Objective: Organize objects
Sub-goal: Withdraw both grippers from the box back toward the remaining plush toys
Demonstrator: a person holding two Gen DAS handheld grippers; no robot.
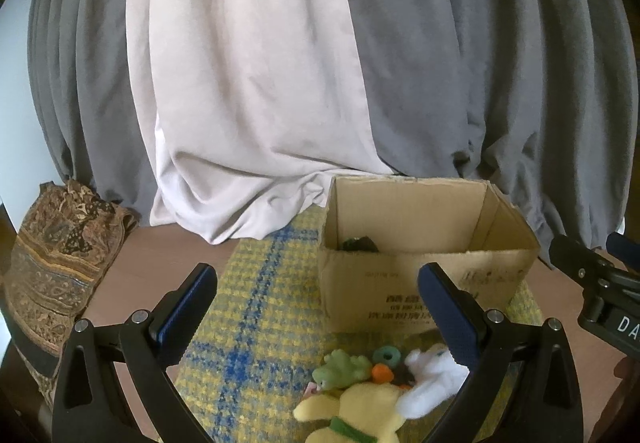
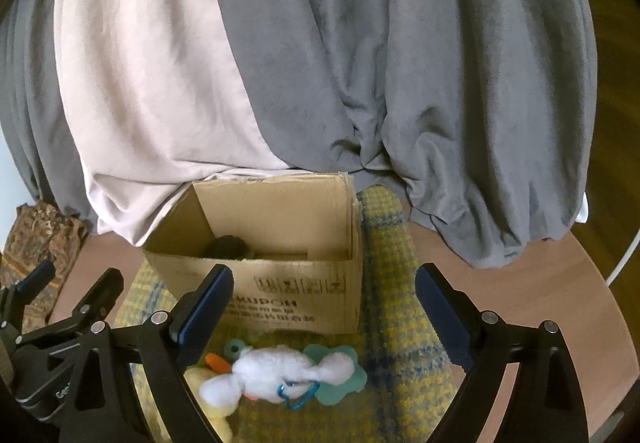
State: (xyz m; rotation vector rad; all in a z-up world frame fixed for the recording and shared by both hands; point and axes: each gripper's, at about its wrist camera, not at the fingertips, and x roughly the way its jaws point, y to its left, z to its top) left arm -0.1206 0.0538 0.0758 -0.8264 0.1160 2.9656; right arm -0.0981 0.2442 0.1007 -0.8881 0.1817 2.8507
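Toys lie in a small heap on the checked cloth (image 2: 396,323), just in front of the box (image 2: 280,283). Right gripper (image 2: 324,307) is spread wide with nothing in it, and the white toy (image 2: 276,371) sits low between its fingers. Left gripper (image 1: 316,303) is spread wide too, empty, with the yellow toy (image 1: 360,411) and green toy (image 1: 340,367) below it. These toys look soft, fluffy and light, so they should squash a bit and not break. I think the fat middle of the white toy is the best place to pinch. Its blue clip (image 2: 298,397) could catch on things. Something dark (image 2: 226,245) already lies inside the box
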